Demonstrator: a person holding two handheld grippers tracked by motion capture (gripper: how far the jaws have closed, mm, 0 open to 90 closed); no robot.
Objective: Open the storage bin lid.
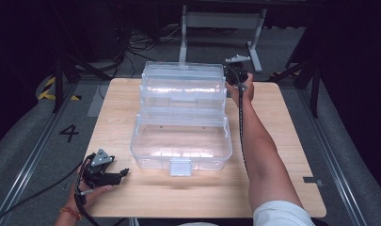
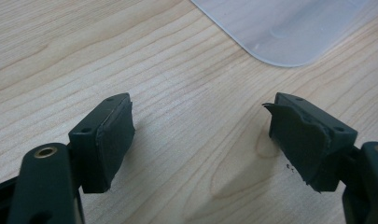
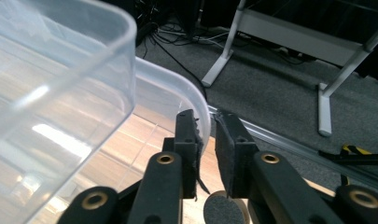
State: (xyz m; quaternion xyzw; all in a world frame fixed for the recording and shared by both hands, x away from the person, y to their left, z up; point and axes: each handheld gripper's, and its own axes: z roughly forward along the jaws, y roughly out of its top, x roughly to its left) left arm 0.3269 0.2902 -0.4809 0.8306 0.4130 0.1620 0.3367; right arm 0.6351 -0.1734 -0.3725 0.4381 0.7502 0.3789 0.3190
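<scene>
At the near left corner of the wooden table (image 1: 273, 141) the left gripper (image 1: 114, 175) rests in the person's left hand (image 1: 87, 193), lying low on the wood with its jaws spread wide and nothing between them; in the left gripper view bare wood lies between the two black pads (image 2: 113, 140), and just ahead of them, to their right, sits a rounded corner of clear plastic. That plastic belongs to the clear plastic box (image 1: 181, 117), a tiered storage case standing open in the middle of the table, its trays stepped upward toward the far edge and a small latch tab (image 1: 180, 166) on the near wall; it lies ahead and to the right of the left gripper, well apart from it. At the far right corner of the box is the right gripper (image 3: 206, 122), held in the right hand (image 1: 242, 92) on an outstretched arm; its jaws stand narrow with a slim gap, the rounded rim (image 3: 196, 93) of a tray just at the tips, and whether the pads press on it I cannot tell. The box looks light, stiff and empty, with thin walls that may flex and smooth surfaces likely to slip; a rim edge or the latch tab seems the best place to take hold, gently, since hinged tiers could swing or topple.
</scene>
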